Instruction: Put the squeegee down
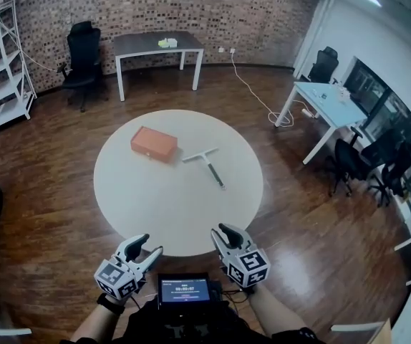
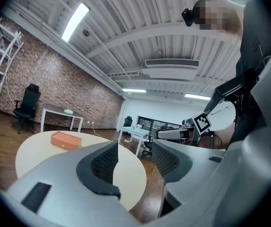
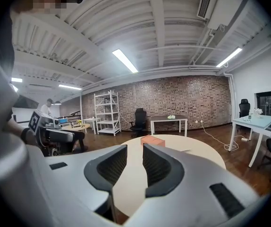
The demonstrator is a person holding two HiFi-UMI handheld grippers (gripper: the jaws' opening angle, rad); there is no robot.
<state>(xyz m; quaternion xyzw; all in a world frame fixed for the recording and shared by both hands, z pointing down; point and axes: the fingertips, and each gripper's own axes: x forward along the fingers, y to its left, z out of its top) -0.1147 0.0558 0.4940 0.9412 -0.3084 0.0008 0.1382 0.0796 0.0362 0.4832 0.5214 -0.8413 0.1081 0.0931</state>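
The squeegee [image 1: 208, 164] lies flat on the round white surface [image 1: 170, 206], near the orange box [image 1: 153, 143] but not touching it. I hold my left tongs [image 1: 150, 245] and right tongs [image 1: 220, 233] at the surface's near edge, well apart from the squeegee. Both have their jaws apart with nothing between them.

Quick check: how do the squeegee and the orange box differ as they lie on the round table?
The orange box is a blocky slab; the squeegee is thin and T-shaped. The orange box lies left of centre, the squeegee to its right, apart from it. Both rest flat on the table, untouched.
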